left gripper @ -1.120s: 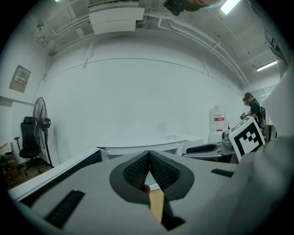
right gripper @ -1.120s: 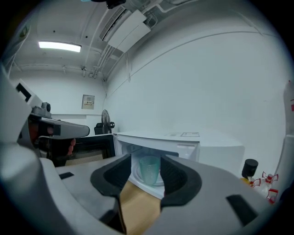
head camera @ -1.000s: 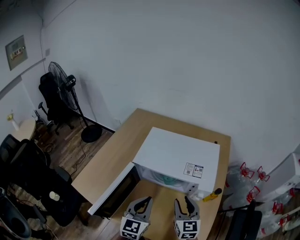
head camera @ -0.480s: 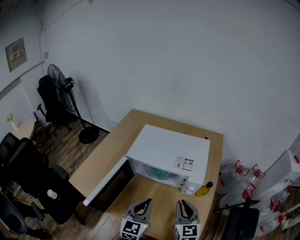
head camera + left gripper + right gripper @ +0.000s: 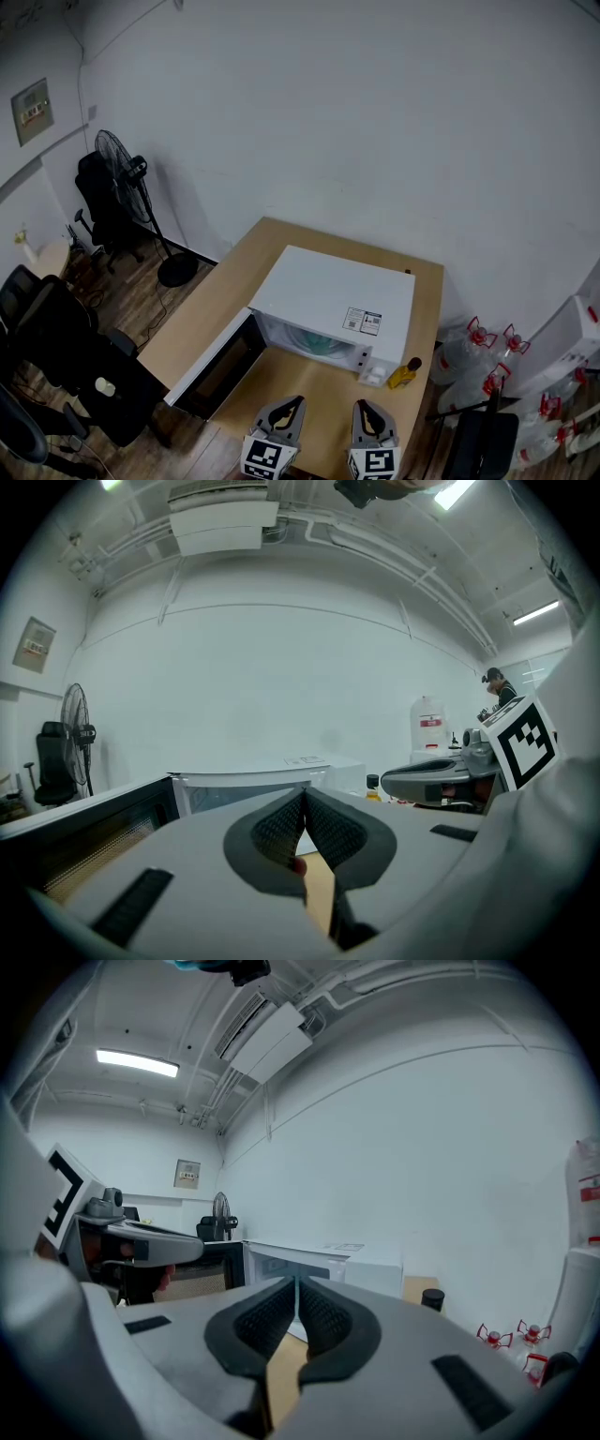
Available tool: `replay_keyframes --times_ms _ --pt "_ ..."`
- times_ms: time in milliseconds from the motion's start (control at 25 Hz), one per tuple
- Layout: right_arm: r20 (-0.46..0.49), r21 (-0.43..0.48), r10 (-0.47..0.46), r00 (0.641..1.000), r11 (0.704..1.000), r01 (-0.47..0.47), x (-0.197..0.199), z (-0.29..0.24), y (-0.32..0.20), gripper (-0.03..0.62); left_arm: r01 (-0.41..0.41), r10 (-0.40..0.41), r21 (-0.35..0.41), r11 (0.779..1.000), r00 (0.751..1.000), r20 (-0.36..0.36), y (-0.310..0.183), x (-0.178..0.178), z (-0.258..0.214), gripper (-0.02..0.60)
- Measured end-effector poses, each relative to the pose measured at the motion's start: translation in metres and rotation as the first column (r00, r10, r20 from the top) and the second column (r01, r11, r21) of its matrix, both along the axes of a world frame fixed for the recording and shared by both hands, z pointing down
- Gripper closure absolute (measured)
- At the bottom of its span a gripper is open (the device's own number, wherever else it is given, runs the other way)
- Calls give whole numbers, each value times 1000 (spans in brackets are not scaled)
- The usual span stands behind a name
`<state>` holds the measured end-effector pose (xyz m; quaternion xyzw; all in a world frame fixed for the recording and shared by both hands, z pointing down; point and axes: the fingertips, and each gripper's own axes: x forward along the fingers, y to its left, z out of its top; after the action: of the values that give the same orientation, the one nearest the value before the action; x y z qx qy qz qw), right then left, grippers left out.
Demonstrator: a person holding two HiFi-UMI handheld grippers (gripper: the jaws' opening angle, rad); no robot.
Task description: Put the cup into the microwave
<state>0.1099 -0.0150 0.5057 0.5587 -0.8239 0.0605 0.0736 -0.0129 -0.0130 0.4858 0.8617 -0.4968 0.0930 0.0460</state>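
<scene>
The white microwave (image 5: 328,298) stands on the wooden table (image 5: 225,291) with its door (image 5: 217,364) swung open to the left. A teal cup-like shape (image 5: 324,345) shows inside the cavity, only partly visible. In front of the opening, with bare table between, are my left gripper (image 5: 292,405) and my right gripper (image 5: 365,410). The left gripper (image 5: 305,794) is shut and empty. The right gripper (image 5: 296,1283) has just been closing, with nothing between its jaws, and its pads now meet. The microwave (image 5: 281,778) (image 5: 323,1262) lies straight ahead in both gripper views.
A small yellow bottle with a black cap (image 5: 405,372) stands at the microwave's right front corner. A floor fan (image 5: 127,173) and dark office chairs (image 5: 56,347) stand left of the table. Large water bottles (image 5: 469,352) stand on the floor at the right.
Both grippers have drawn back from the microwave opening, leaving more table in between. The right gripper's jaws, open a second ago, have closed on nothing.
</scene>
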Motion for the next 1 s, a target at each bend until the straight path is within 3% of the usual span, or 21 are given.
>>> replay_keyframes --times_ms 1000 --pt "0 -5 -2 1000 1000 2 2 1 -5 568 13 -13 0 1000 1000 3 -4 -1 -1 558"
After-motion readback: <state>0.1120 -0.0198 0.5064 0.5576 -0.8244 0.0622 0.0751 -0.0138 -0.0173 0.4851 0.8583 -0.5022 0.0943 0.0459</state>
